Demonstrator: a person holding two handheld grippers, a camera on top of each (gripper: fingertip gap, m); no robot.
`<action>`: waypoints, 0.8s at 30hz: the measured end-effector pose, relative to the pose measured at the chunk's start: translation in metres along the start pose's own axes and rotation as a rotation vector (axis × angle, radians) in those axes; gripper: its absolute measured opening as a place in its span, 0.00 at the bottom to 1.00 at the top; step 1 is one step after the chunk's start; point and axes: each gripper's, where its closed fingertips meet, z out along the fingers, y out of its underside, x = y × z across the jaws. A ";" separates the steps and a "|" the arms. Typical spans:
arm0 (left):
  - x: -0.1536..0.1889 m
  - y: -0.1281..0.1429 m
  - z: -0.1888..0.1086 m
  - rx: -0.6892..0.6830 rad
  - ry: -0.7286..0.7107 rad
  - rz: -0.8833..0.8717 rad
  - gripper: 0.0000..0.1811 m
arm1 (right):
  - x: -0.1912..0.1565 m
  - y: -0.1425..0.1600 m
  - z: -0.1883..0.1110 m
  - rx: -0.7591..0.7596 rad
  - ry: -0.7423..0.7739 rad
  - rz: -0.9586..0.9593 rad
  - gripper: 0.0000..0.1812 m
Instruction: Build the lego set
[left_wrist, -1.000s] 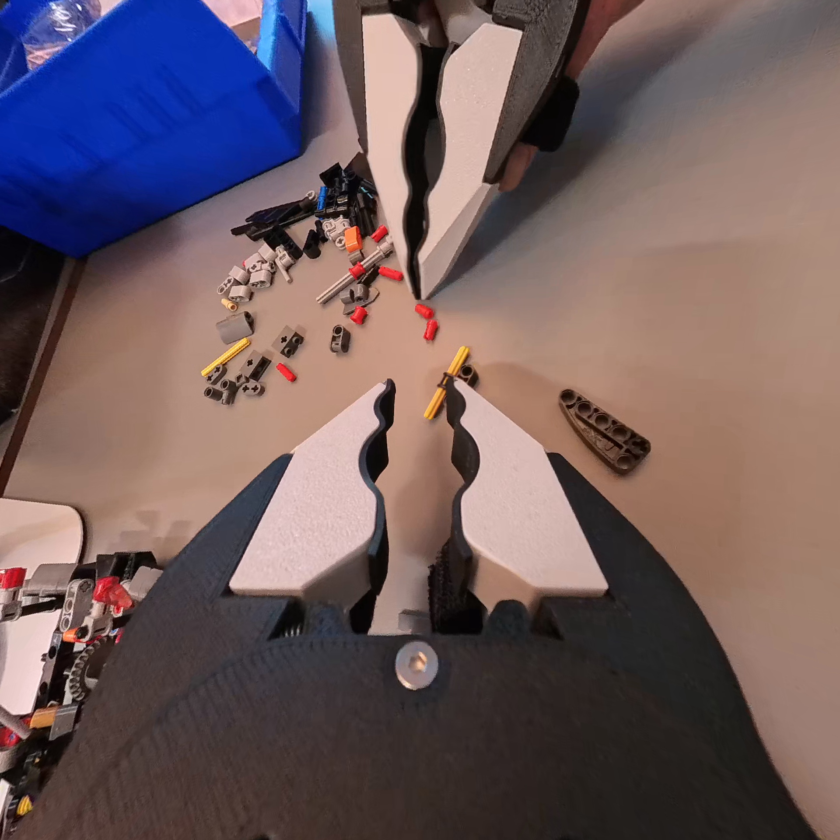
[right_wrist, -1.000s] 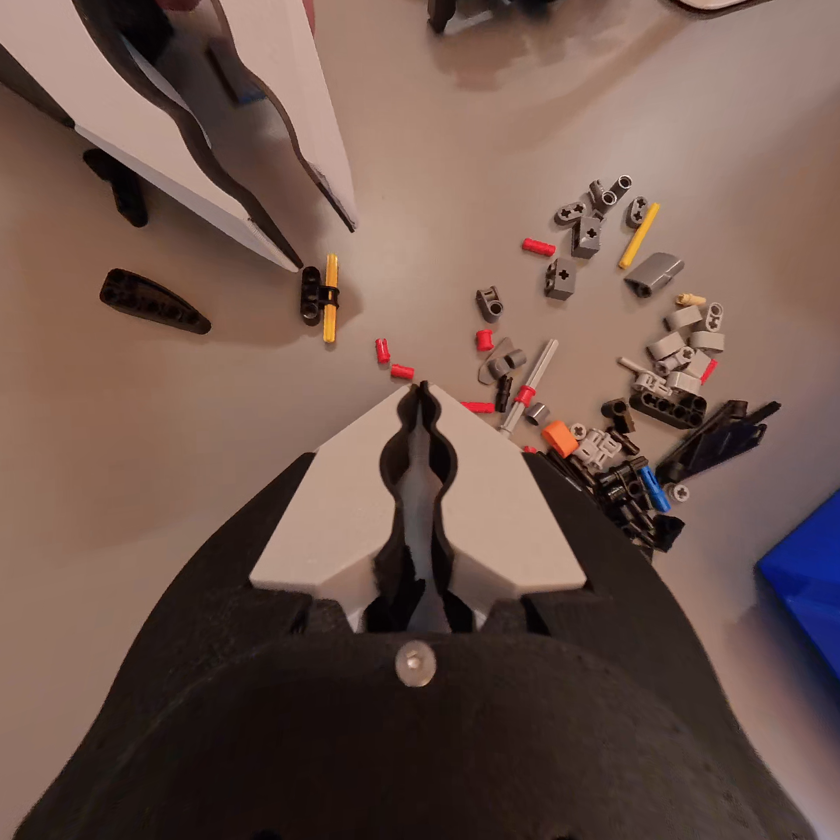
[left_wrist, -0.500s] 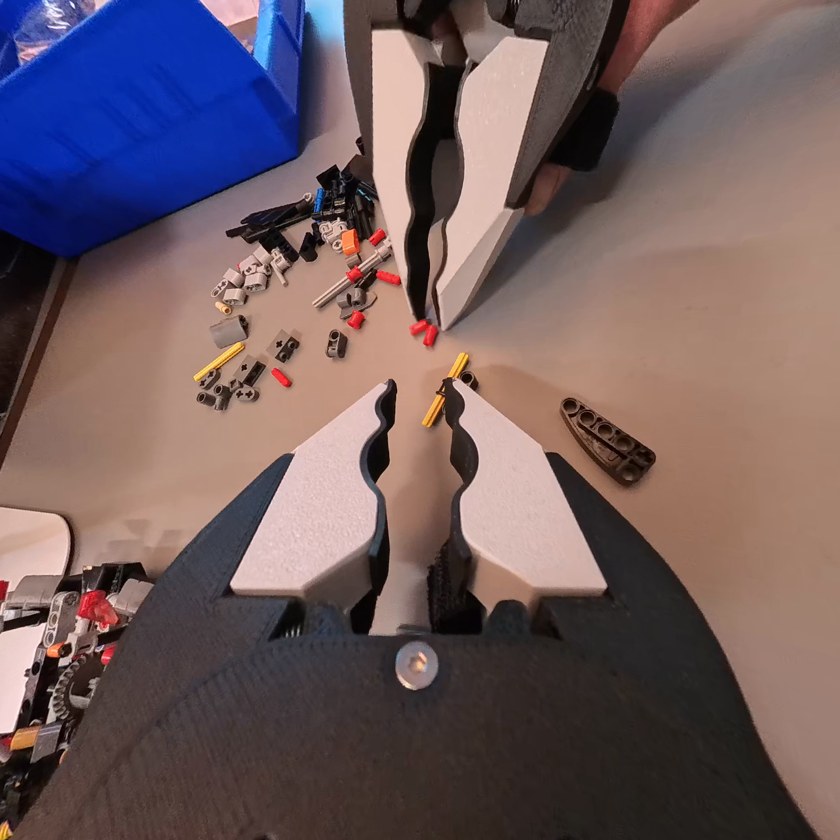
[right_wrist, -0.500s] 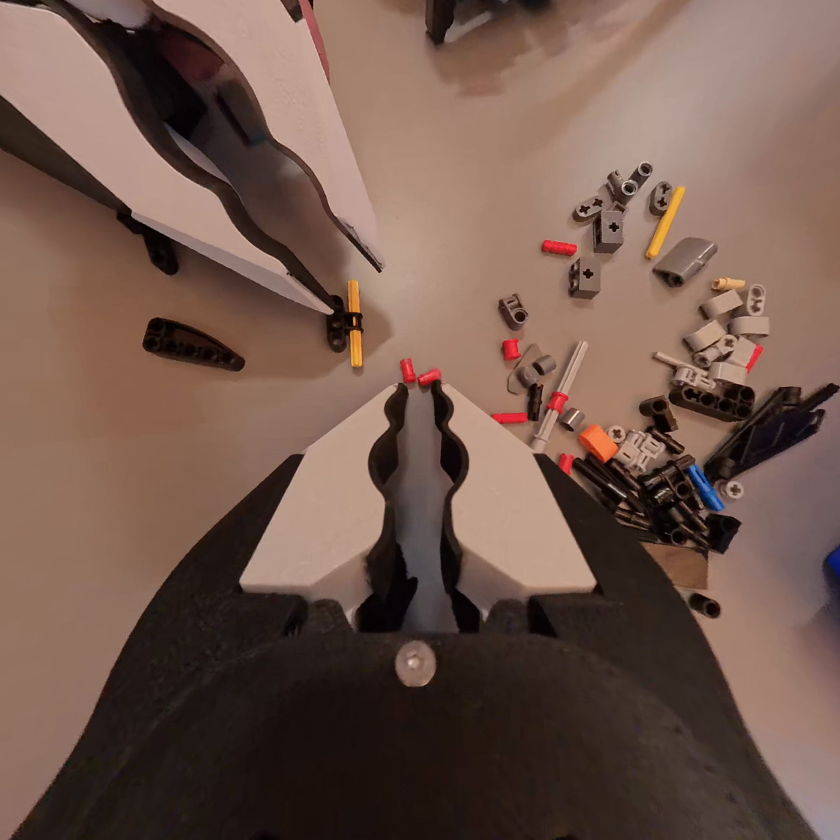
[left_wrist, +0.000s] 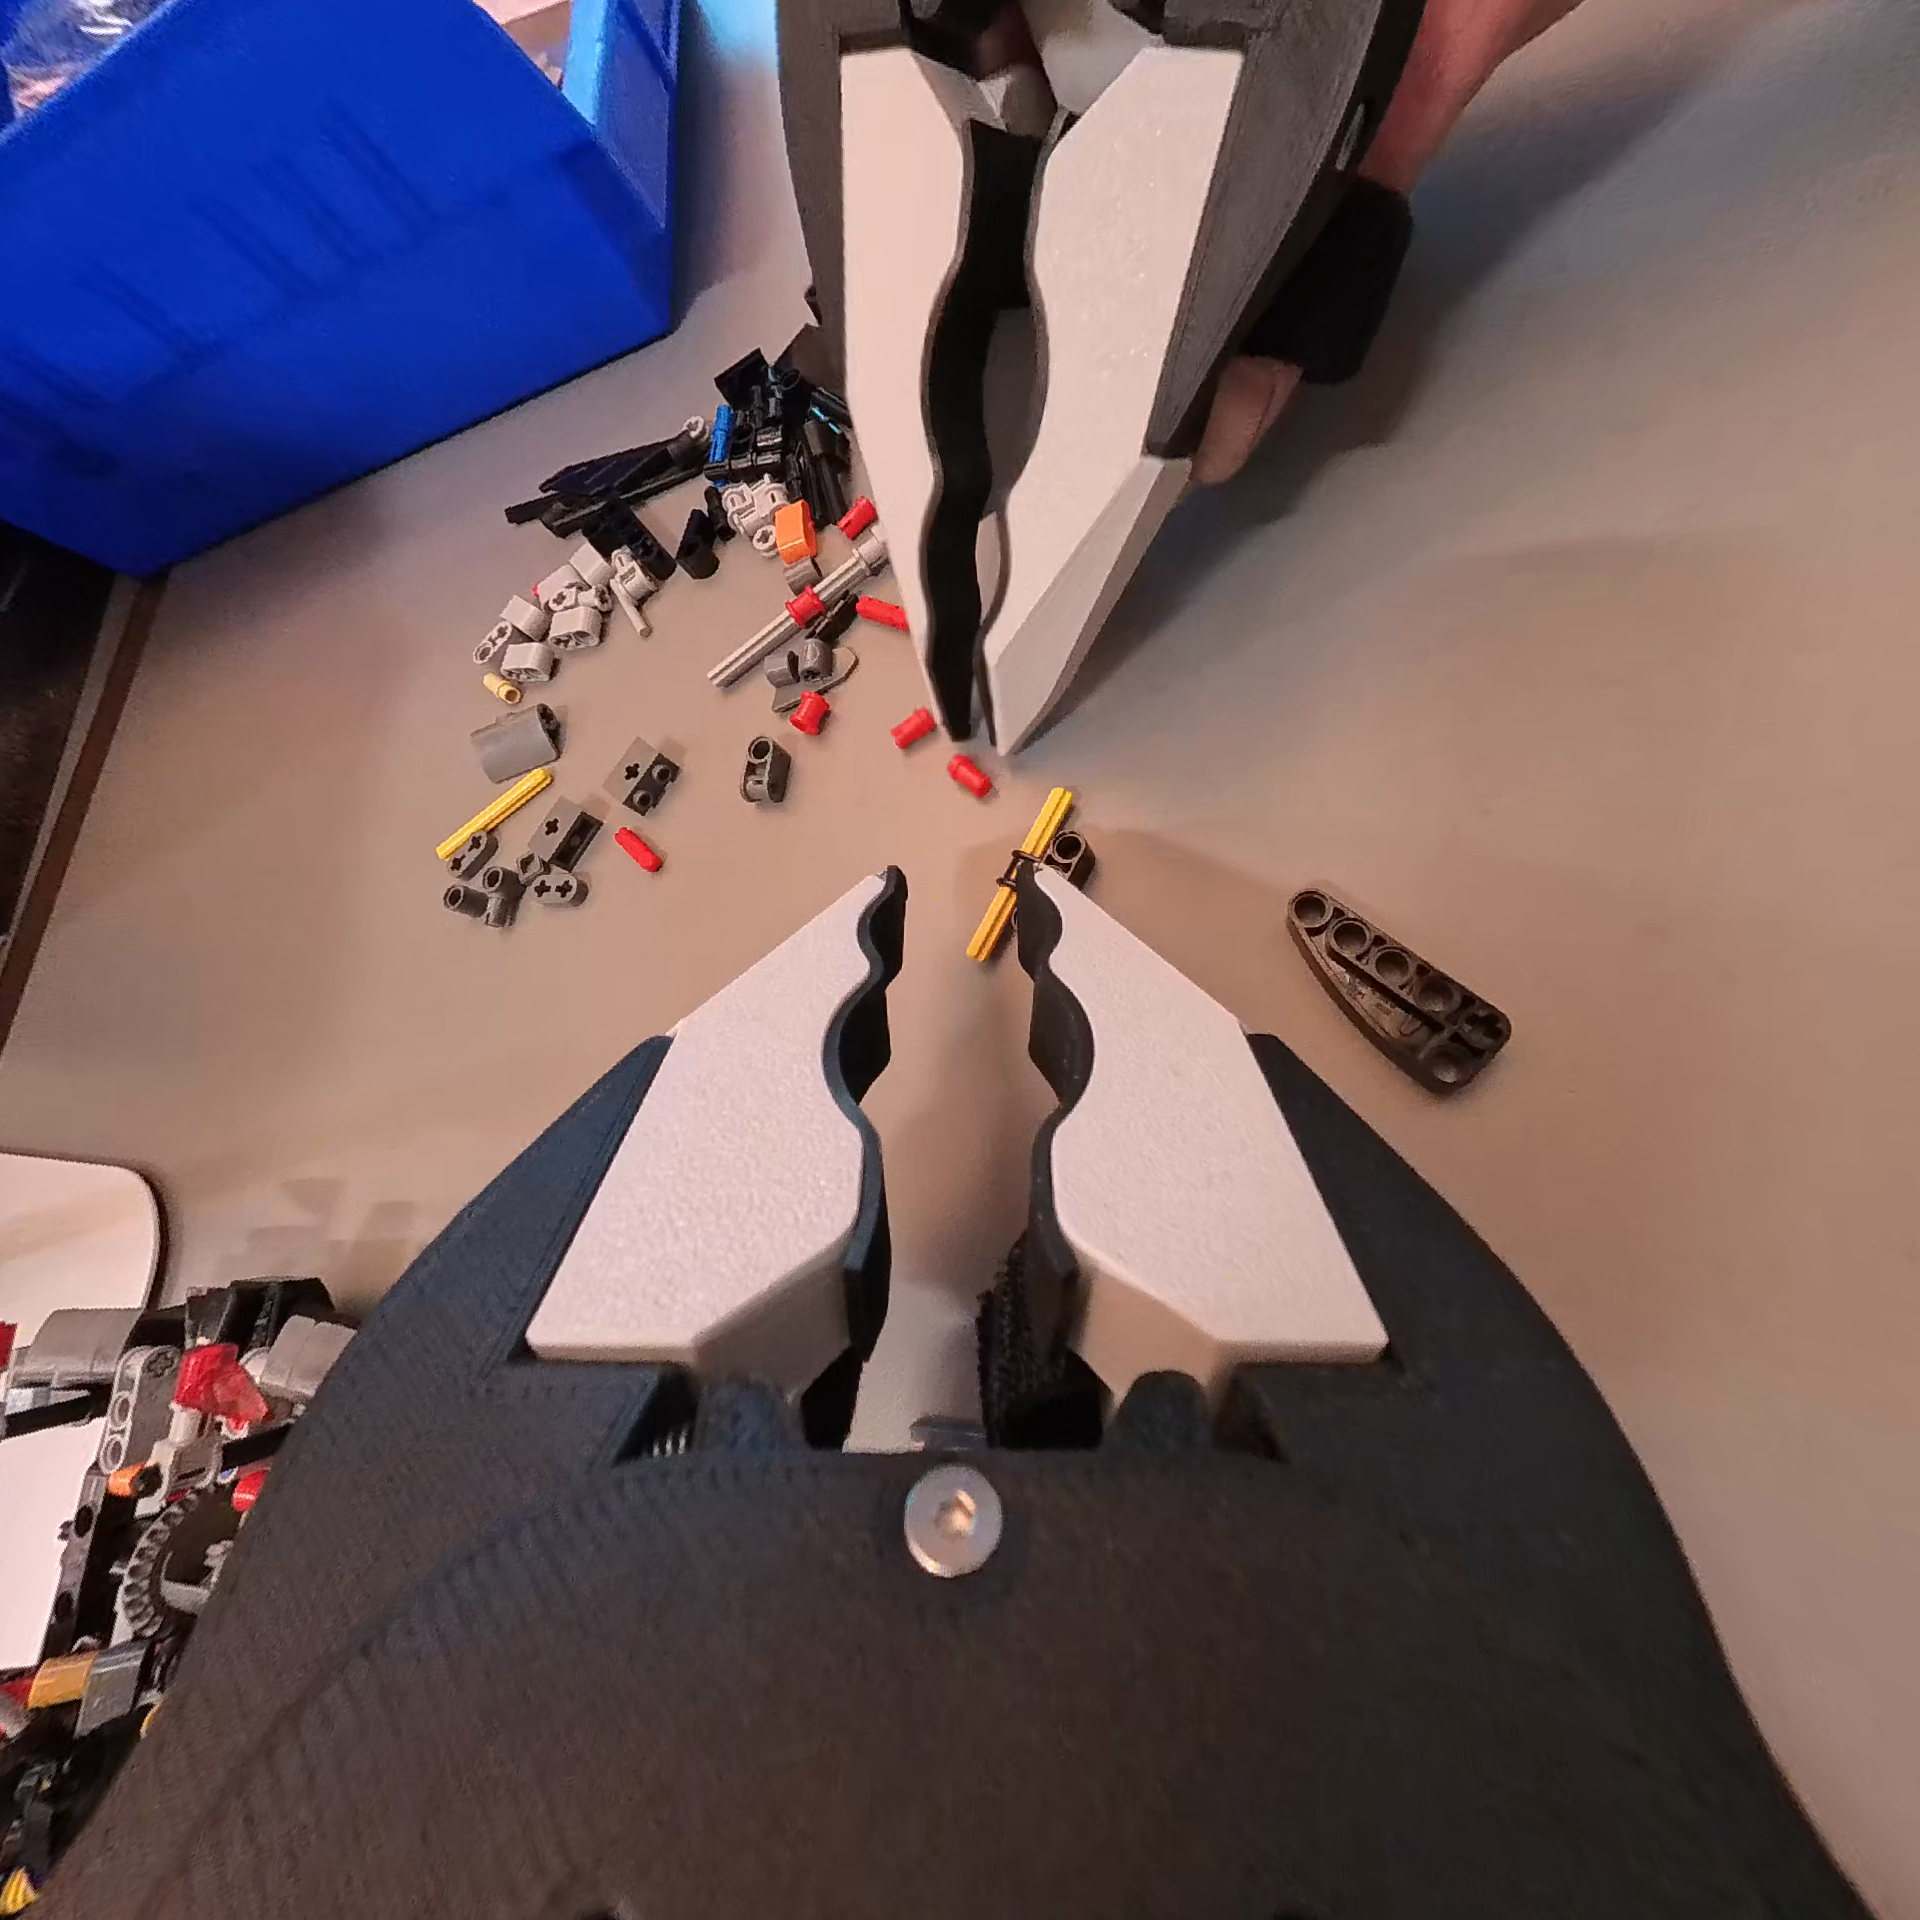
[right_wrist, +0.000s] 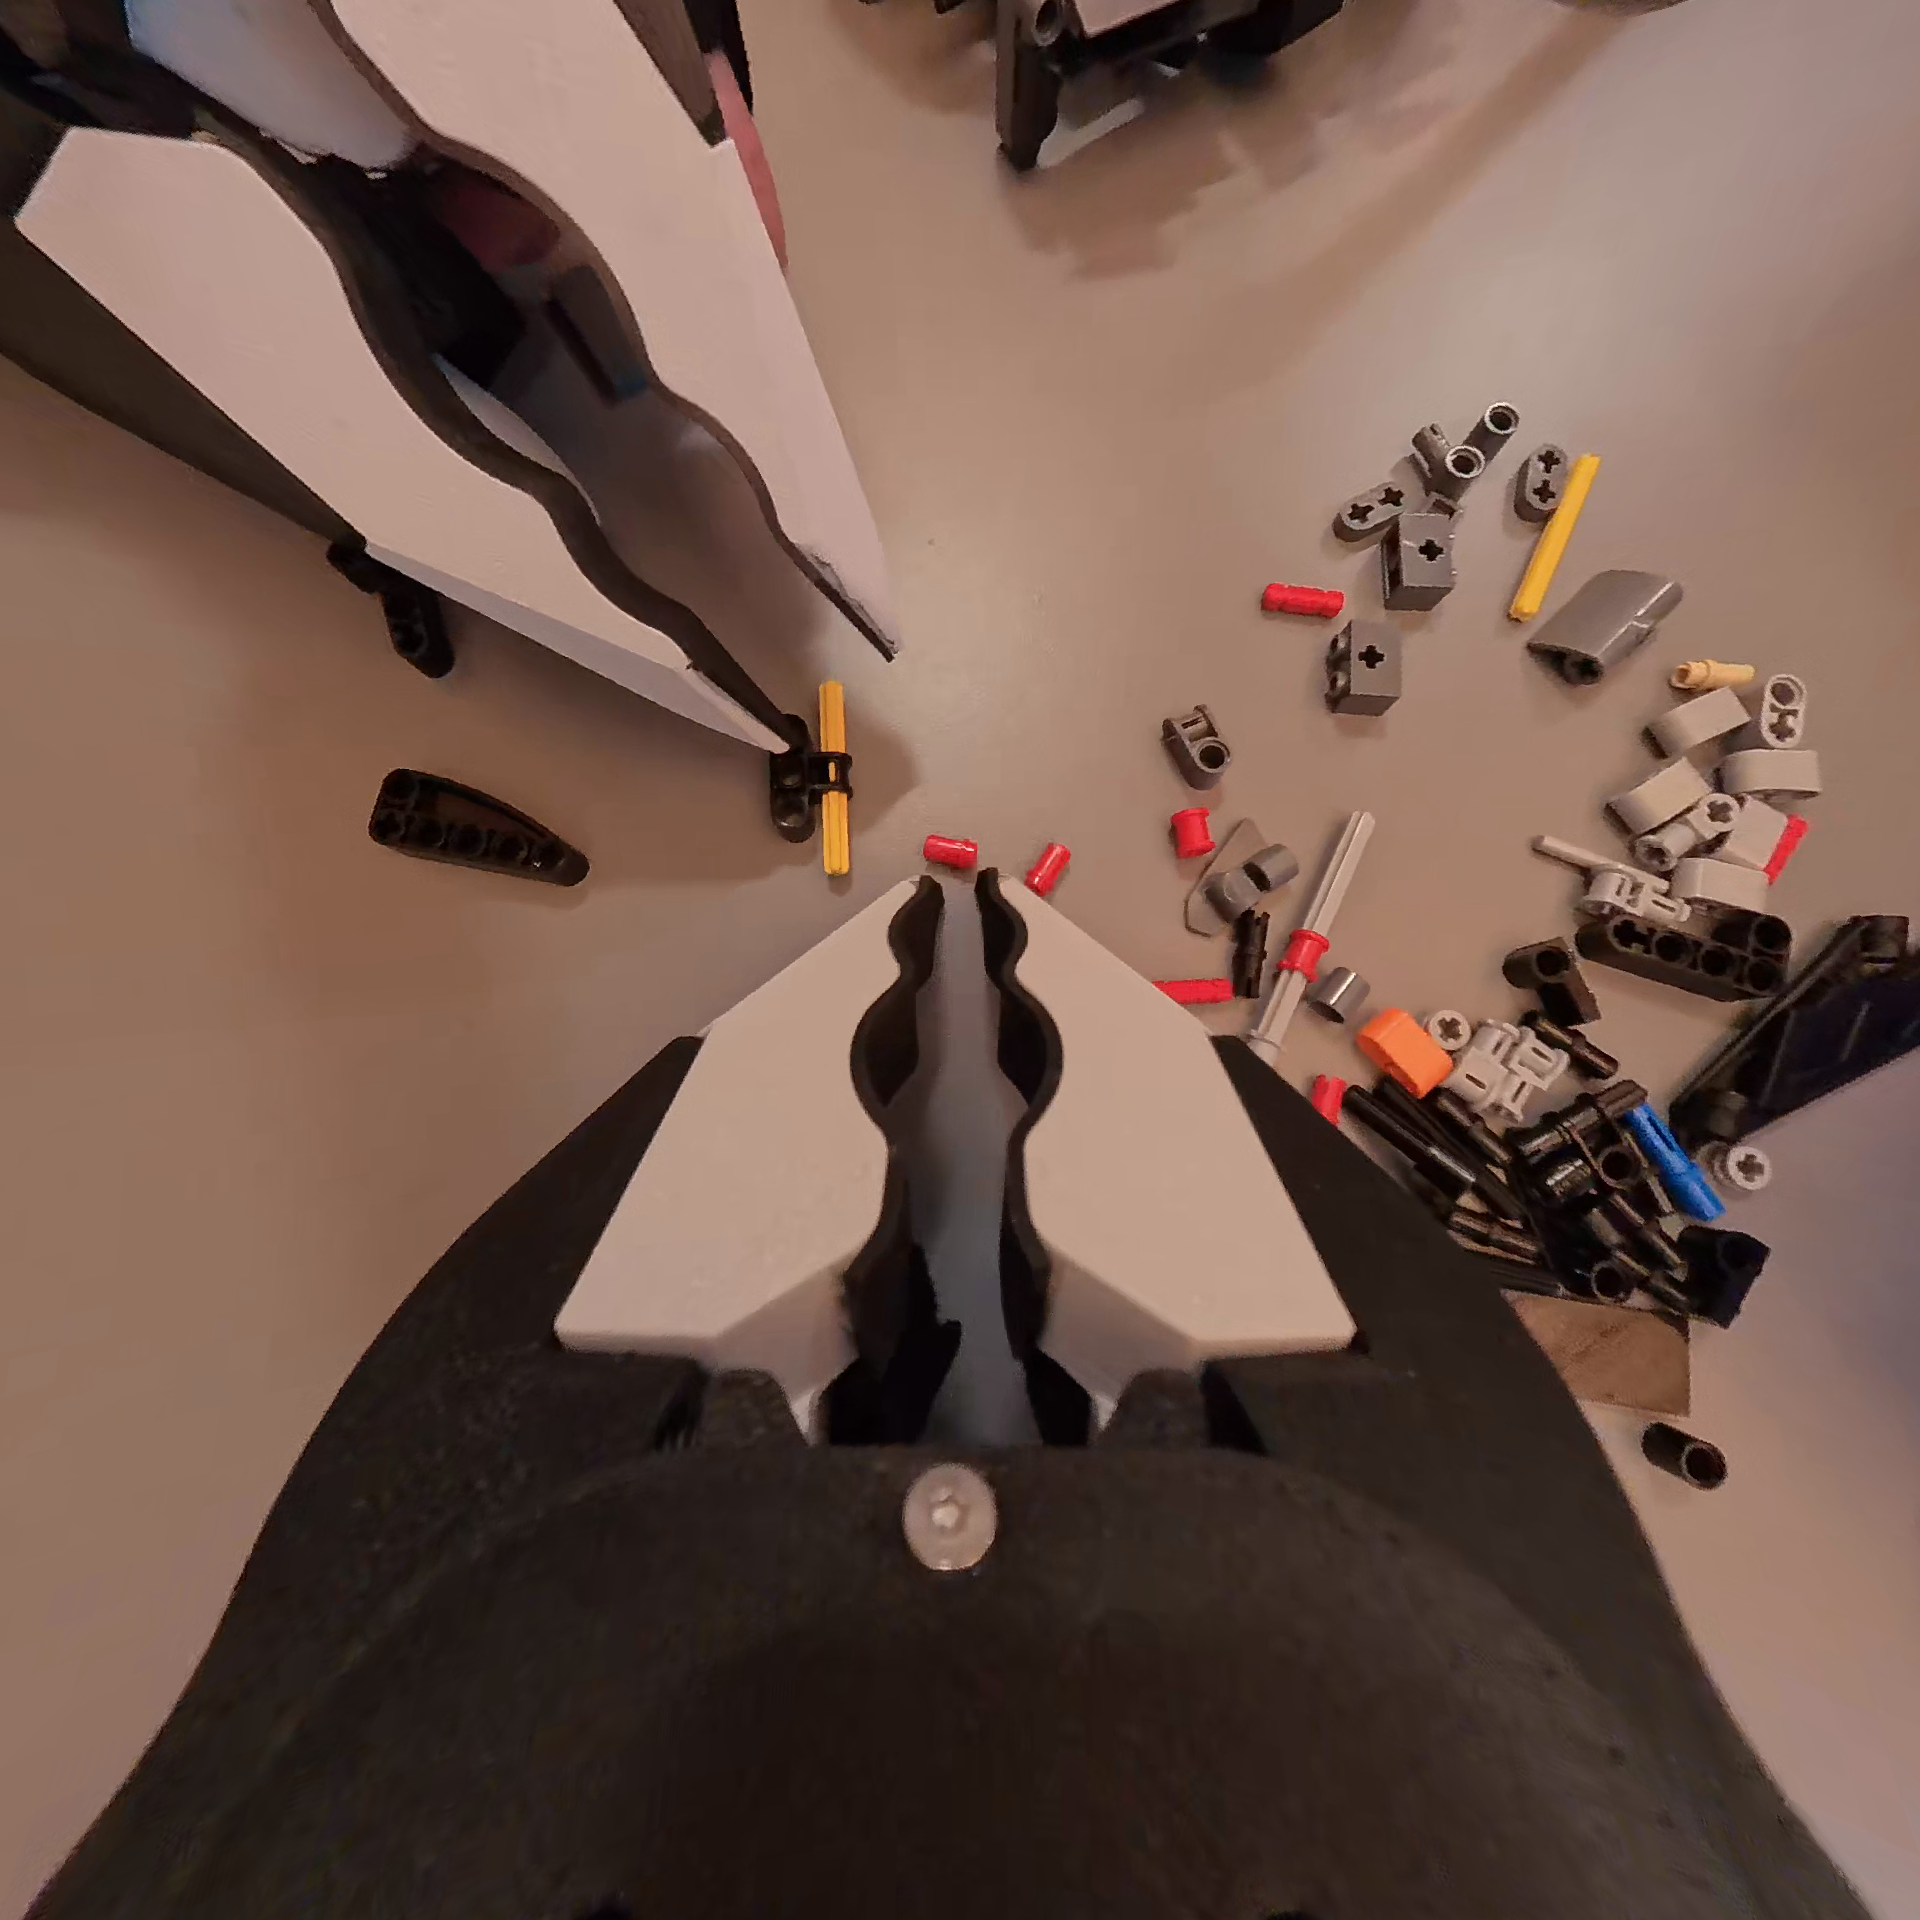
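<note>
Left gripper (left_wrist: 961, 883) fills the bottom of the left wrist view, jaws parted with a clear gap, holding nothing; its right fingertip sits just beside a yellow axle (left_wrist: 1020, 871) threaded through a small black connector (left_wrist: 1068, 854) on the beige surface (left_wrist: 1558, 727). Right of that, centre right of frame, lies a black curved beam (left_wrist: 1397, 1003). A partly built model (left_wrist: 135, 1455) shows at lower left.

In the right wrist view the right gripper (right_wrist: 958, 881) is nearly closed, only a narrow slit between the tips, nothing gripped. Two red pins lie just past its tips: one red pin (right_wrist: 950, 850) at the left tip, another red pin (right_wrist: 1047, 868) at the right tip; whether the tips touch them, cannot tell.

Further out, a loose pile of parts (left_wrist: 665, 644) in grey, black, red, orange and blue spreads across centre left of the left wrist view. Blue bin (left_wrist: 291, 260) in the upper left corner.
</note>
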 end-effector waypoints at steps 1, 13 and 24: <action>0.000 0.000 0.000 -0.001 0.001 -0.001 0.11 | 0.001 0.000 -0.001 0.004 0.001 0.002 0.05; -0.003 0.002 0.001 -0.001 0.000 -0.013 0.10 | 0.002 -0.010 0.002 -0.049 -0.101 -0.214 0.06; -0.004 0.005 0.001 -0.004 0.003 -0.017 0.10 | -0.004 -0.005 0.008 -0.197 -0.354 -0.530 0.06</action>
